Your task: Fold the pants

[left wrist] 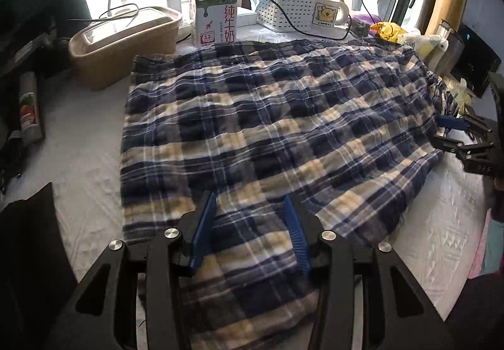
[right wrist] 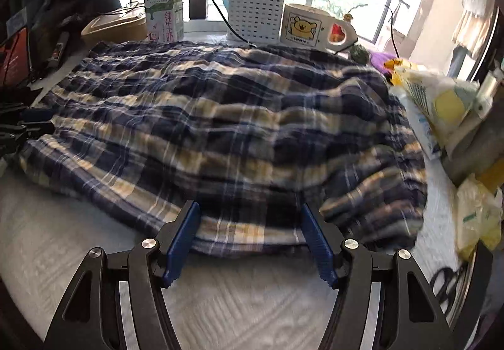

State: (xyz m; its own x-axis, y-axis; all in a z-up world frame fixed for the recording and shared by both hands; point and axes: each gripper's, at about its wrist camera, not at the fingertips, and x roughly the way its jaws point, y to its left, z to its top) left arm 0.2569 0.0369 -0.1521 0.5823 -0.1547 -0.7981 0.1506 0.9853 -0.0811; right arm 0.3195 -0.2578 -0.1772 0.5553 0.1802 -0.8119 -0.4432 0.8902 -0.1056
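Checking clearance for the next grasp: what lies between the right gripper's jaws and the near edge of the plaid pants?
Nothing but bare white quilted bedcover. In the right wrist view, the right gripper stands open at the pants' near hem.

Near end of pants point(left wrist: 267, 117) hidden under left gripper point(left wrist: 249, 233) arms, cut off by bottom edge of left wrist view. Right edge of pants blurred in right wrist view. Packets point(right wrist: 441, 110) right of pants smeared, print unreadable. Small print on milk carton point(left wrist: 215, 14) behind pants too small to be read. Dark items left of pants lost in shadow.
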